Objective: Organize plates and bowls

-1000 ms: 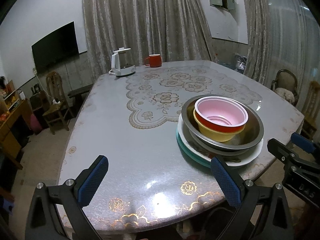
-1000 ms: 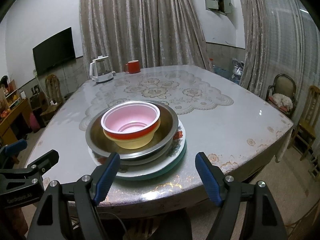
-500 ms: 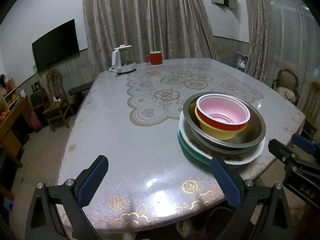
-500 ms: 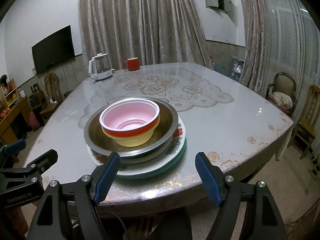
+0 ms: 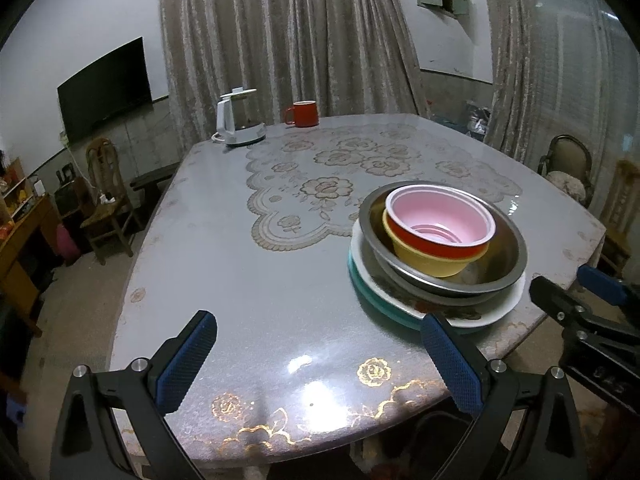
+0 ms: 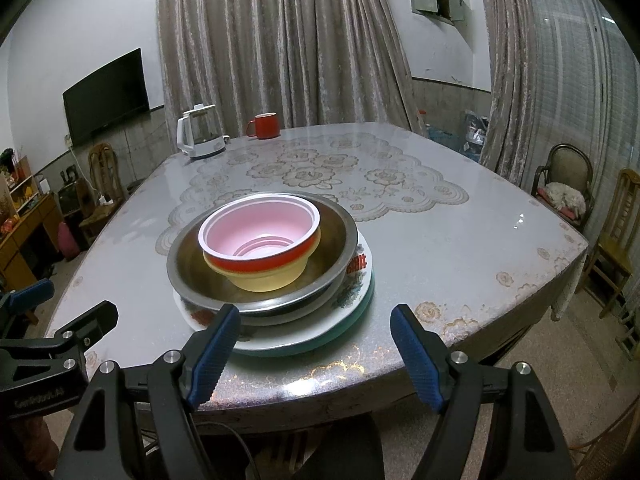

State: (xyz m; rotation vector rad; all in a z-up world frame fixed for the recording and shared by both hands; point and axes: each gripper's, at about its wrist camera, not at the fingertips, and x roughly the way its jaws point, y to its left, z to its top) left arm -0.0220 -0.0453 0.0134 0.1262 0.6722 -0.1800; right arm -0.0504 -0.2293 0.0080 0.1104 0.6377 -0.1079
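Bowls and plates sat stacked at centre frame in the right wrist view: pink bowl (image 6: 260,230) inside yellow bowl (image 6: 264,278), inside steel bowl (image 6: 340,236), on white plate (image 6: 352,288) over teal plate (image 6: 360,312), near table (image 6: 460,248) edge. Left gripper (image 5: 316,360) and right gripper (image 6: 314,350) hovered released, grasping nothing.

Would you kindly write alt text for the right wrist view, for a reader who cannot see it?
A nested stack sits near the table edge: pink-lined red bowl in a yellow bowl, inside a steel basin, on a floral plate over a teal plate. The open right gripper frames it, holding nothing.
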